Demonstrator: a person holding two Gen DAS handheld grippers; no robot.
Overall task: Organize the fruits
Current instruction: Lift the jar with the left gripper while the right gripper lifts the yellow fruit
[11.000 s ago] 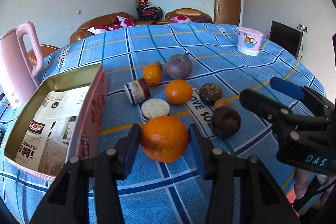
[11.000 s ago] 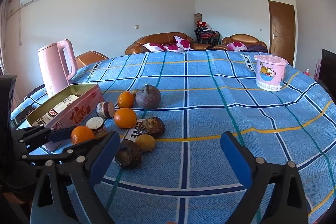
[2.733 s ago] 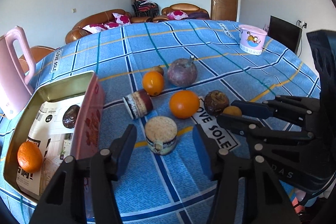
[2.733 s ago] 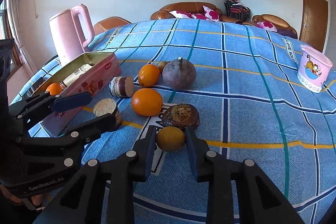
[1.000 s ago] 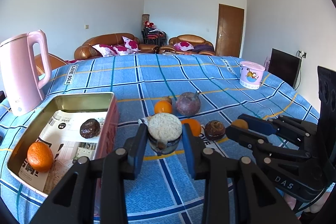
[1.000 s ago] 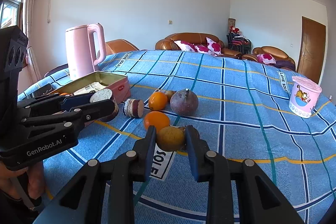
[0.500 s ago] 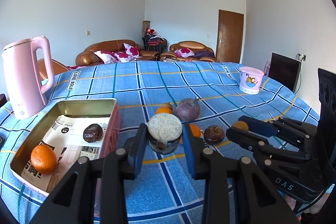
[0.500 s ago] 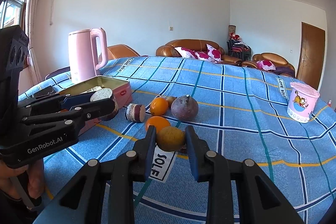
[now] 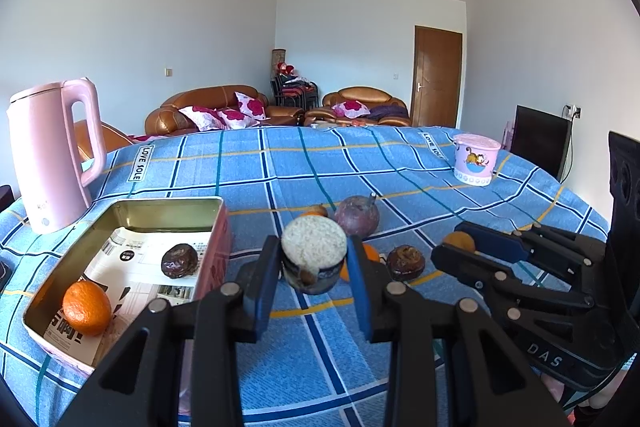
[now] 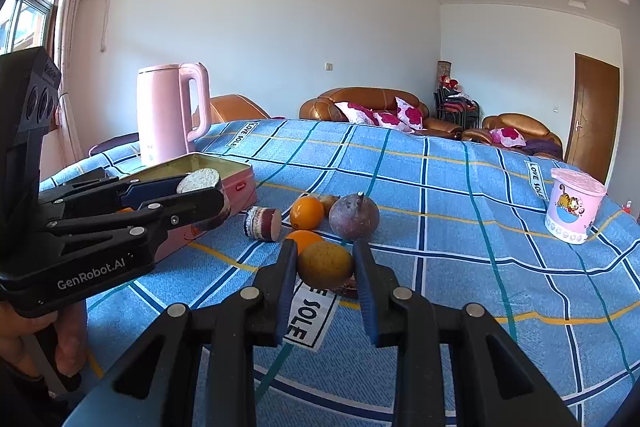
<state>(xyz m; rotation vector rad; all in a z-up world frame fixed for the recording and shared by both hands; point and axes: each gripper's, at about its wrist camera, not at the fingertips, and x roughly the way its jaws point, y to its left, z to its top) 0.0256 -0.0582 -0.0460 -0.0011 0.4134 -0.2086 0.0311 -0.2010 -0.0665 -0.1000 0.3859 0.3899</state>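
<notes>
Two words, "LOVE SOLE", are printed on white labels woven into the blue checked cloth (image 9: 400, 163) that covers the tabletop, and the same wording is partly read beneath the right gripper (image 10: 325, 267) in the right wrist view. "GenRobot.AI" is lettered on the body of the left gripper (image 10: 200, 193) as seen from the right, and "DAS" is read on the right gripper (image 9: 456, 247) as seen from the left. A pink metal tin (image 9: 120, 211) is lined with a printed leaflet (image 9: 132, 263) whose writing is too small to be read; an orange (image 9: 87, 307) and a dark wrinkled fruit (image 9: 179, 260) are held in it. A cartoon cat is shown on the pink lidded tub (image 9: 476, 159) at the far side, and a pink kettle (image 9: 52, 155) is stood beside the tin. The left gripper's (image 9: 314, 263) fingers are clenched on a cut fruit with a pale flat face (image 9: 314, 247), which is held clear of the cloth, near the tin. The right fingers are clenched on a small yellow-brown fruit (image 10: 325, 264), also lifted. On the cloth, a large purple fruit (image 10: 354, 215), two oranges (image 10: 306, 212), a sliced dark fruit (image 10: 262, 223) and a brown wrinkled fruit (image 9: 406, 261) are left together.
</notes>
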